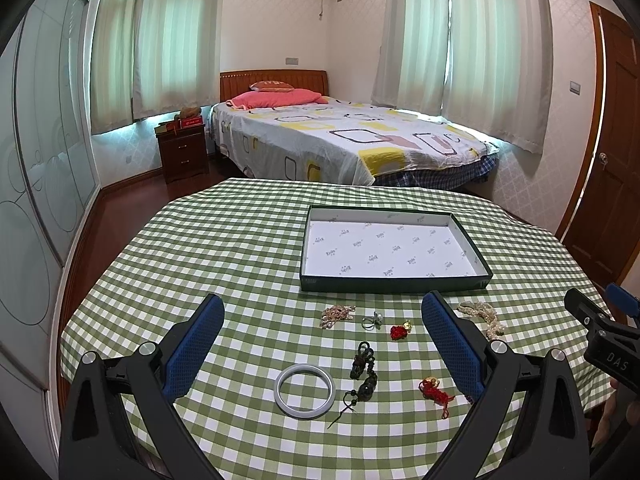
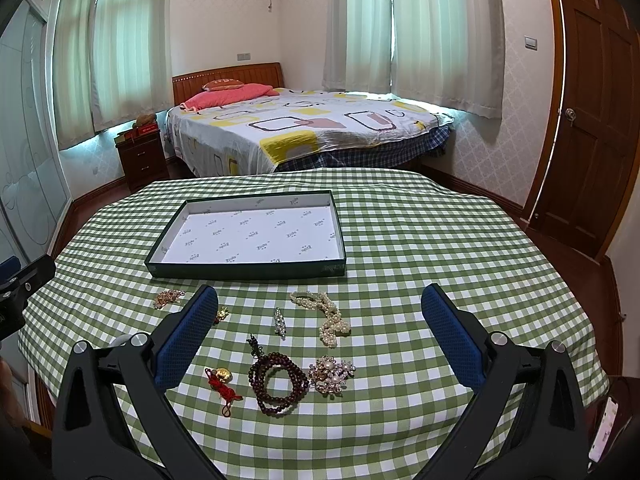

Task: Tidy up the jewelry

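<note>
You've got a table under a green-and-white checked tablecloth [image 1: 248,240], and on it, toward the far side, sits the shallow dark-green tray [image 1: 394,283] with its white printed lining, nothing in it.

Your left gripper [image 1: 322,344] hangs over the near part of the cloth with its blue-padded fingers [image 1: 196,344] spread wide, gripping nothing. Your right gripper [image 2: 318,334] is the same deal: fingers wide apart, nothing between them.

All the jewelry lies loose on the cloth, on the near side of the tray. In the right wrist view, the pearl necklace [image 2: 328,316] is piled just in front of the tray's near right corner. Closer to you there's the dark red bead bracelet [image 2: 278,382] coiled up, with the sparkly flower brooch [image 2: 332,374] just beside it on the right and a red knotted charm with a gold piece [image 2: 222,382] on its left. A small crystal clip [image 2: 279,322] lies between the beads and the tray.

In the left wrist view, the white bangle [image 1: 304,391] lies flat nearest you, with a dark beaded tassel charm [image 1: 362,372] just to its right. Further out: a pinkish bead cluster [image 1: 336,315], a silver ring [image 1: 370,321] and a little red-and-gold charm [image 1: 400,330] in a rough row in front of the tray.
</note>
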Tool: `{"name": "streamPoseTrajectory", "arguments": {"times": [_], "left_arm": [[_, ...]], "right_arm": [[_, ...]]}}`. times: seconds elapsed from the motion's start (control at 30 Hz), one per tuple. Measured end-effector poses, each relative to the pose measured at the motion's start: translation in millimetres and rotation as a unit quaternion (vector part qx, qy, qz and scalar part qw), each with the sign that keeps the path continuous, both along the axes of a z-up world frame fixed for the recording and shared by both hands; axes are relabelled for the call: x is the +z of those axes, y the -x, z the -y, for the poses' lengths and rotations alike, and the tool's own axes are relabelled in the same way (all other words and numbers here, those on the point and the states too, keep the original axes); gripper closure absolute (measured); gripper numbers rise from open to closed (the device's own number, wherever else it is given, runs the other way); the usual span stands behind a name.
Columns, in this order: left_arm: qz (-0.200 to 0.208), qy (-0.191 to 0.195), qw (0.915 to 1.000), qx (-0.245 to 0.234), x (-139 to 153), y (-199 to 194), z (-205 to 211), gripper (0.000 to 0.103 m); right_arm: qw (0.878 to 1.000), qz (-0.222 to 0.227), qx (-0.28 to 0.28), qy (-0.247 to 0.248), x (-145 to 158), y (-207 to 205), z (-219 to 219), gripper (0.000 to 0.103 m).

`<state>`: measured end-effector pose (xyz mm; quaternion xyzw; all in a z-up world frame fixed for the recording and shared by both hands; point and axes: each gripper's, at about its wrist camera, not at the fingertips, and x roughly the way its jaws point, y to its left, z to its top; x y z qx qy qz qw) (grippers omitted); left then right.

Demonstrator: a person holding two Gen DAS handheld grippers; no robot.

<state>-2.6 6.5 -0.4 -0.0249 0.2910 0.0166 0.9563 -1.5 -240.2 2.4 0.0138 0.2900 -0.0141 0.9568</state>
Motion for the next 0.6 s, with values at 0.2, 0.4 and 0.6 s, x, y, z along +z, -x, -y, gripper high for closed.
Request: {"name": "streamPoseTrajectory", "arguments": {"times": [0.2,0.4,0.6], "left_arm": [[-0.001,0.0,1.0,0.0,-1.7,-0.4,-0.6,0.007],[-0.001,0.0,1.0,0.0,-1.8,-0.5,-0.8,0.007],[-0.001,-0.001,1.0,0.001,-2.0,-0.1,-1.2,0.007]], "right_arm": [[1.0,0.0,0.0,0.0,0.0,-0.1,-0.1,0.004],[1.0,0.0,0.0,0.001,0.3,-0.1,-0.5,0.004],[1.0,0.0,0.0,0.002,0.3,0.3,-1.3,0.004]]}}
